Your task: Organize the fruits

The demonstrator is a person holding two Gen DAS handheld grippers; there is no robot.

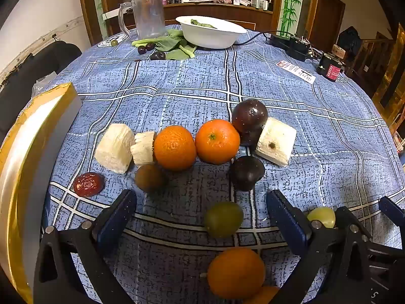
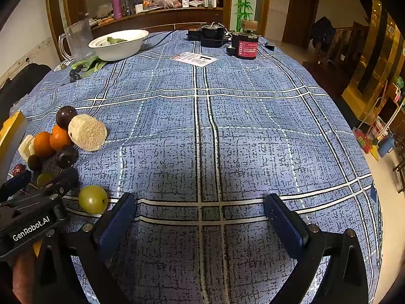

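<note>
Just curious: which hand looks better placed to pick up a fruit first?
Left. Its open tool faces the round green grape; the right tool has only blue checked tablecloth ahead.

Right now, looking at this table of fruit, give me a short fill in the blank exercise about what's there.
1. Both the left gripper and the right gripper are ____, holding nothing.
2. The white bowl at the far end holds a few ____ leaves.
3. The wrinkled red date lies on the blue ____ tablecloth.
4. Side by side in the row sit ____ oranges.

Missing words: open; green; checked; two
</note>
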